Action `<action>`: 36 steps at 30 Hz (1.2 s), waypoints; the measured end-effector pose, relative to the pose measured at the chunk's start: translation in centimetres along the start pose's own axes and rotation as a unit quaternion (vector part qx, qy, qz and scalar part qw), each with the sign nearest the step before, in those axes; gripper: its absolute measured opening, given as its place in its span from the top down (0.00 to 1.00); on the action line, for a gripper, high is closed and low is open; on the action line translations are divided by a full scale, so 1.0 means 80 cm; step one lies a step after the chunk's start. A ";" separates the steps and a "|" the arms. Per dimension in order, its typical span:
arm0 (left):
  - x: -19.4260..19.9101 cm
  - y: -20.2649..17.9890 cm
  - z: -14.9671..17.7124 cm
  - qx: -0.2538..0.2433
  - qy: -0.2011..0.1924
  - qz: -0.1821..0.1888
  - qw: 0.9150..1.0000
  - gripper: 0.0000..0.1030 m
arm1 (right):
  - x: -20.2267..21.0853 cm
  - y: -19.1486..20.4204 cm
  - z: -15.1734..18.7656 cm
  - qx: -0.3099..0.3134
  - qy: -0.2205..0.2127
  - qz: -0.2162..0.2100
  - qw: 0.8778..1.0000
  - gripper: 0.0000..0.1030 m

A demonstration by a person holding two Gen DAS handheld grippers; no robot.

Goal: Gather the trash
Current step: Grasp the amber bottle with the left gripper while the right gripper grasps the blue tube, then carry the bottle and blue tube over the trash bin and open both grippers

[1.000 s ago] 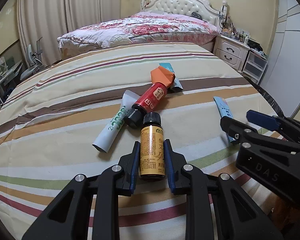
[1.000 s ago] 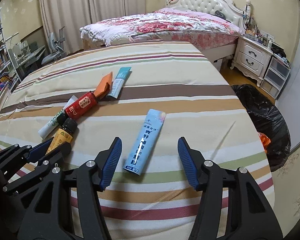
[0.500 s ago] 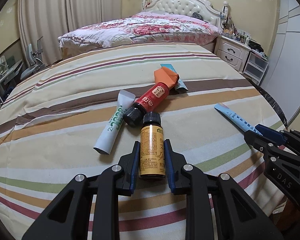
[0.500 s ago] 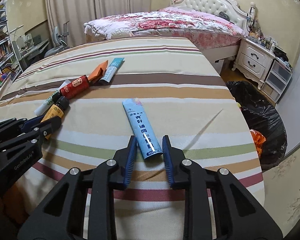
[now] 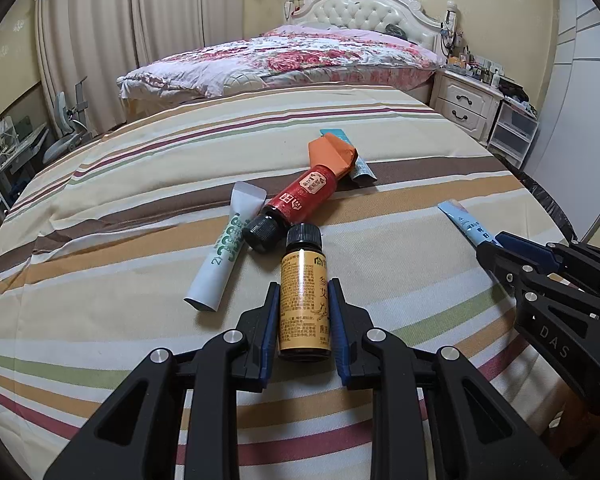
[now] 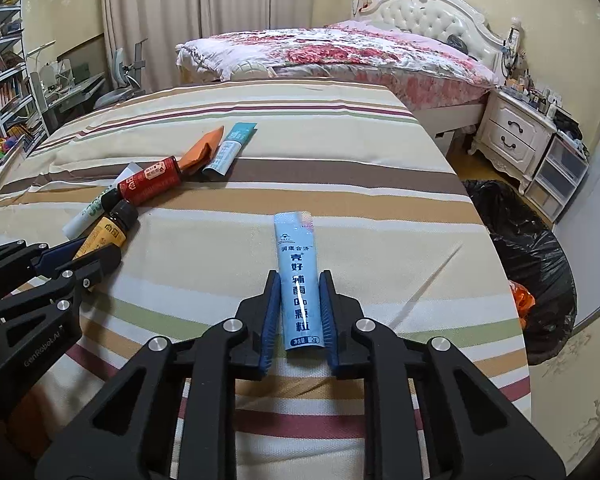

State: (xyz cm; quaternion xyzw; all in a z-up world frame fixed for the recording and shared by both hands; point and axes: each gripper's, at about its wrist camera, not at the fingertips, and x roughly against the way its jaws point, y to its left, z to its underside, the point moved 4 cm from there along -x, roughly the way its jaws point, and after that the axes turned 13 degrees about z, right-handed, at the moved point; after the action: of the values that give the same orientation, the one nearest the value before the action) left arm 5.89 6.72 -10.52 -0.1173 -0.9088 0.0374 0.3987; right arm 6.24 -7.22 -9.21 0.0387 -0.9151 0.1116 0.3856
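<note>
Grasp step, both sides: the left tool (image 5: 303,318) pinches the amber bottle (image 5: 304,300), the right tool (image 6: 299,312) pinches the blue sachet (image 6: 298,276) — both lying on the striped tabletop (image 6: 400,208). Next: lift, carry to the black trash bag (image 6: 528,264) (floor, right).

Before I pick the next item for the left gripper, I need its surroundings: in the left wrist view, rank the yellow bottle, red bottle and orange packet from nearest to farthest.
1. Yellow bottle, between the left gripper fingers.
2. Red bottle, just beyond, cap toward the gripper.
3. Orange packet, farthest, behind the red bottle.
</note>
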 end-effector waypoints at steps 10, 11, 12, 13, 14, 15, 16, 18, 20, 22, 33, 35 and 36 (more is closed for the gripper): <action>0.006 -0.009 -0.001 -0.016 -0.010 0.004 1.000 0.76 | 0.006 -0.010 0.009 -0.019 -0.008 -0.002 1.000 0.86; 0.007 -0.011 -0.001 -0.020 -0.013 0.005 1.000 0.76 | 0.007 -0.011 0.009 -0.021 -0.009 -0.003 1.000 0.86; 0.009 -0.012 -0.002 -0.024 -0.016 0.007 1.000 0.76 | 0.007 -0.012 0.009 -0.023 -0.009 -0.003 1.000 0.86; 0.009 -0.014 -0.002 -0.027 -0.018 0.007 0.999 0.76 | 0.007 -0.014 0.009 -0.026 -0.009 -0.003 1.000 0.86; 0.010 -0.015 -0.002 -0.030 -0.019 0.007 0.999 0.76 | 0.007 -0.015 0.009 -0.028 -0.009 -0.002 1.000 0.86; 0.010 -0.016 -0.002 -0.031 -0.020 0.008 0.999 0.76 | 0.007 -0.017 0.010 -0.030 -0.009 -0.002 1.000 0.86; 0.010 -0.017 -0.003 -0.033 -0.021 0.009 0.999 0.76 | 0.007 -0.018 0.009 -0.033 -0.010 -0.002 0.999 0.86; 0.010 -0.018 -0.005 -0.034 -0.022 0.010 0.999 0.76 | 0.007 -0.022 0.011 -0.037 -0.011 -0.001 0.999 0.86; 0.009 -0.020 -0.006 -0.035 -0.023 0.011 0.999 0.76 | 0.008 -0.027 0.011 -0.043 -0.012 -0.001 0.999 0.86; 0.008 -0.022 -0.007 -0.036 -0.024 0.011 0.999 0.76 | 0.009 -0.031 0.010 -0.049 -0.014 0.000 0.999 0.86; 0.003 -0.048 -0.022 -0.056 -0.028 0.028 0.998 0.76 | 0.023 -0.066 0.003 -0.077 -0.034 0.021 0.996 0.86; 0.001 -0.058 -0.026 -0.064 -0.029 0.034 0.997 0.76 | 0.025 -0.078 0.000 -0.085 -0.039 0.027 0.995 0.86; 0.000 -0.063 -0.030 -0.067 -0.030 0.038 0.997 0.76 | 0.026 -0.084 -0.001 -0.089 -0.041 0.030 0.995 0.86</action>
State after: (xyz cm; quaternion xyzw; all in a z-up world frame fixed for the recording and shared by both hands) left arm 6.69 1.75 -8.06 -0.1770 -0.9157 -0.0051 0.3607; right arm 5.87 -13.69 -6.50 -0.0186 -0.9372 0.0398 0.3461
